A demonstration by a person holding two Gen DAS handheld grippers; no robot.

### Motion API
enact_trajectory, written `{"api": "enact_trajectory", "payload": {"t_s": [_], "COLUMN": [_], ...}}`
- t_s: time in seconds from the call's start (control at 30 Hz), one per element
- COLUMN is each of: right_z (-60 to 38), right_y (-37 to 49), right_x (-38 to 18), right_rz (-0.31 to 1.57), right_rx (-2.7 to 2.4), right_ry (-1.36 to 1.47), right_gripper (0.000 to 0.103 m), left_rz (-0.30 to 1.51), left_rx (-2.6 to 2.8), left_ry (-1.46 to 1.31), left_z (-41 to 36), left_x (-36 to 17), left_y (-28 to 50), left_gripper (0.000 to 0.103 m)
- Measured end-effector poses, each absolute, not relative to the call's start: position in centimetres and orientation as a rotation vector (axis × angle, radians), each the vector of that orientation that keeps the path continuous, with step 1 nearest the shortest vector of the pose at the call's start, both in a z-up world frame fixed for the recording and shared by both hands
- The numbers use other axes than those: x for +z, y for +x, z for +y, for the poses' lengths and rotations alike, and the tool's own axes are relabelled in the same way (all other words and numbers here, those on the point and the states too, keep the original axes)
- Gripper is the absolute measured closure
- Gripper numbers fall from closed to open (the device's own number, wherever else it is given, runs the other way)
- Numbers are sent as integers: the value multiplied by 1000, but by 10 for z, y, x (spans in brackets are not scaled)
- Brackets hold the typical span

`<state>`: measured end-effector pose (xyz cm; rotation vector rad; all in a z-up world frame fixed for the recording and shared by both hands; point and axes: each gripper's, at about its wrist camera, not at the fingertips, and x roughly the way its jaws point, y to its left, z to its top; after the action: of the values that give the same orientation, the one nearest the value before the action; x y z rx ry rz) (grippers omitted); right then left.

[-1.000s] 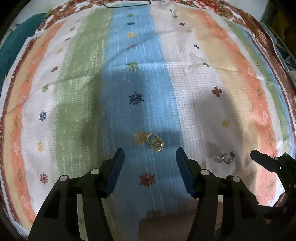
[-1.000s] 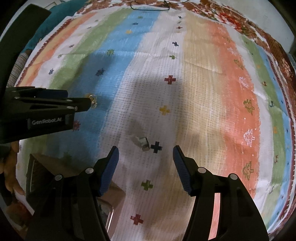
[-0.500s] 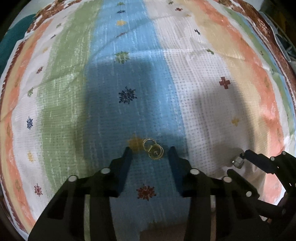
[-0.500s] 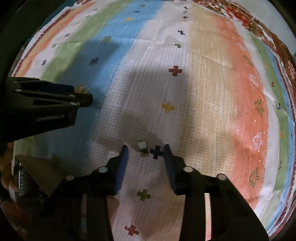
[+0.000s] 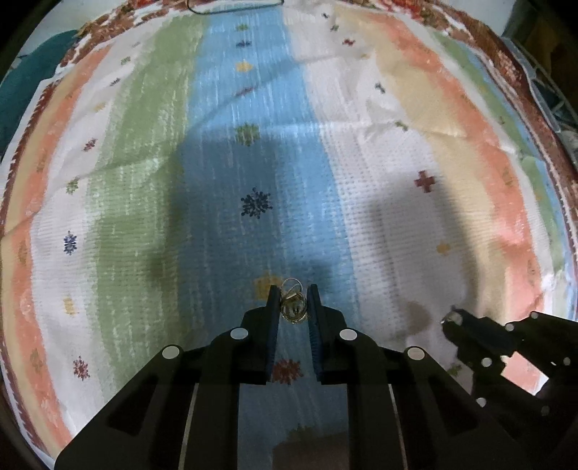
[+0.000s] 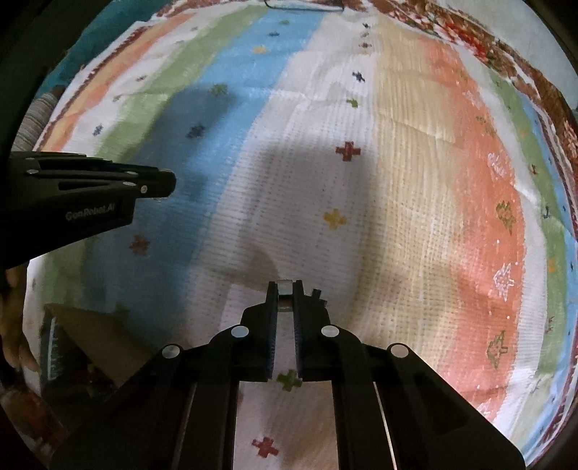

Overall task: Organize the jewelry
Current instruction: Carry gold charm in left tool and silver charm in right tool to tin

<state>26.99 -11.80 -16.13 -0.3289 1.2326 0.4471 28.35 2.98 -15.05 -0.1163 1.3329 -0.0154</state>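
Observation:
My left gripper [image 5: 293,293] is shut on a pair of gold hoop earrings [image 5: 293,306], held between its fingertips just above the blue stripe of the striped cloth [image 5: 253,152]. My right gripper [image 6: 285,289] is shut on a small silver ring [image 6: 285,288] over the white stripe. The right gripper also shows at the lower right of the left wrist view [image 5: 451,320], with the silver piece at its tip. The left gripper shows at the left of the right wrist view [image 6: 169,182].
A brown cardboard box [image 6: 90,343] lies at the near left edge of the cloth, partly under my left gripper. A thin dark cord [image 5: 231,9] lies at the far edge of the cloth. Teal fabric [image 5: 21,83] shows beyond the far left border.
Both grippers closed from open: the left on the gold earrings, the right on the silver ring. Both pieces now sit between the fingertips, and the views have pulled back from the cloth.

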Motion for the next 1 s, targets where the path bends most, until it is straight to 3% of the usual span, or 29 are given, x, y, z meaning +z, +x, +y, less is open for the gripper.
{"api": "enact_trajectory", "payload": {"t_s": [1.0], "right_z": [-132], "right_y": [201], "right_x": [-75], "right_rz": [1005], "right_rx": [516], "right_ry": [-238], "right_gripper": [94], "left_rz": [1061], "left_rx": [-89], "left_ry": [-100], "left_z": [11], "left_x": [-39], "left_y": [182], "left_gripper": [88]}}
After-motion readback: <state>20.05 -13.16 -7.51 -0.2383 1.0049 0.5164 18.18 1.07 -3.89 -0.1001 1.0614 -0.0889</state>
